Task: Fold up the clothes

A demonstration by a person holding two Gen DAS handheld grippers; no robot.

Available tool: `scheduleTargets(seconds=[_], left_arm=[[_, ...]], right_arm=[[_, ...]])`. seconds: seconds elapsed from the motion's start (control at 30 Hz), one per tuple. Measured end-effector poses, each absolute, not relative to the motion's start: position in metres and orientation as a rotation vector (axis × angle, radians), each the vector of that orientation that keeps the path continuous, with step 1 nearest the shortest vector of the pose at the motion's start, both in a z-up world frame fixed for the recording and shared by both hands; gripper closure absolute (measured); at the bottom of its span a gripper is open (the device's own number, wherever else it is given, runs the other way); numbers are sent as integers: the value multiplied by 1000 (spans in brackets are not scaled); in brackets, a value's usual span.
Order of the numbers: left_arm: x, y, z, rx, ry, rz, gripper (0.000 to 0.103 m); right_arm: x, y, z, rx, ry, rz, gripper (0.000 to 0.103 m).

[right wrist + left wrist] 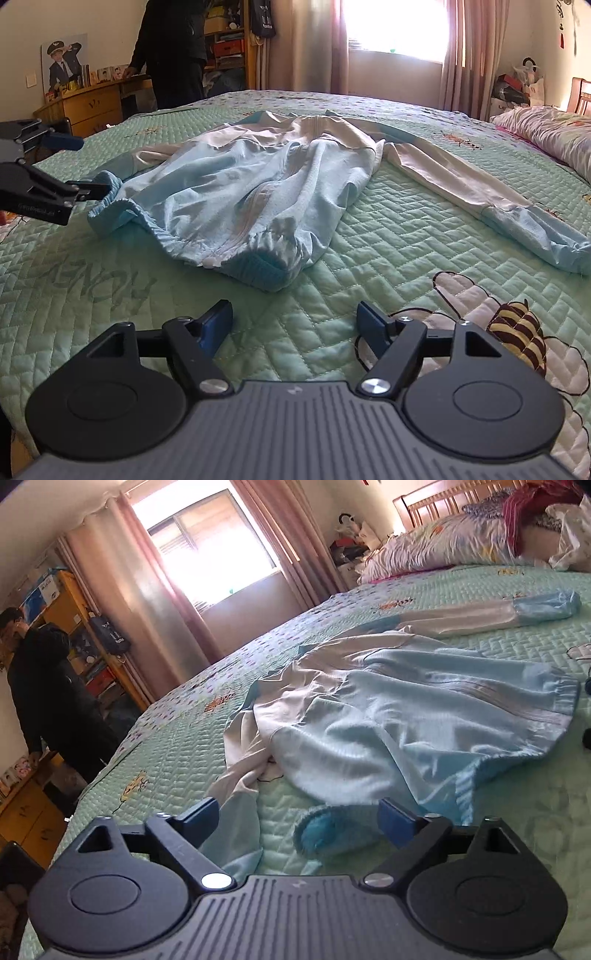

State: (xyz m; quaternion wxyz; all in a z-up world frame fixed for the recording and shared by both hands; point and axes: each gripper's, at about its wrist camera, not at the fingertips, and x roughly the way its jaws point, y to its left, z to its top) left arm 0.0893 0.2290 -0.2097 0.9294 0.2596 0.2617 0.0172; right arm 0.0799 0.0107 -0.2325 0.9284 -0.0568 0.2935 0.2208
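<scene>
A light blue and white jacket (406, 716) (240, 177) lies crumpled on the green quilted bed (166, 746) (388, 240). One sleeve (480, 199) (480, 616) stretches out flat away from the body. My left gripper (297, 814) (92, 165) is open at the jacket's near side. The other sleeve's blue cuff (317, 830) lies on the quilt between its fingers, and the pads stand clear of it. My right gripper (295, 318) is open over bare quilt, a little short of the ribbed hem (258, 269), with nothing between its fingers.
Pillows and bedding (424, 546) (546, 136) pile up at the head of the bed. A person in dark clothes (48, 686) (173, 48) stands beyond the far edge by a wooden desk (92, 103). A bee picture (517, 332) is stitched on the quilt by my right gripper.
</scene>
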Motion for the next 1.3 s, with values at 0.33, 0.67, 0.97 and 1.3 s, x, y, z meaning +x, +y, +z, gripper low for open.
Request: scheduleTargets(seconds=[0.33,0.67,0.97,1.3], left_arm=[[94,225,-218,692,596,46,8],[102,229,-213,720,583,103,9],[109,221,-228,843,628,33,18],[102,225,-228,740,672,-69,99]], right_arm=[[80,8,-235,-95,589,461,25],[81,8,-236,-92,584,465,22],[80,8,-237,-90,579,465,22],[81,7,-238,-89,577,467,21]])
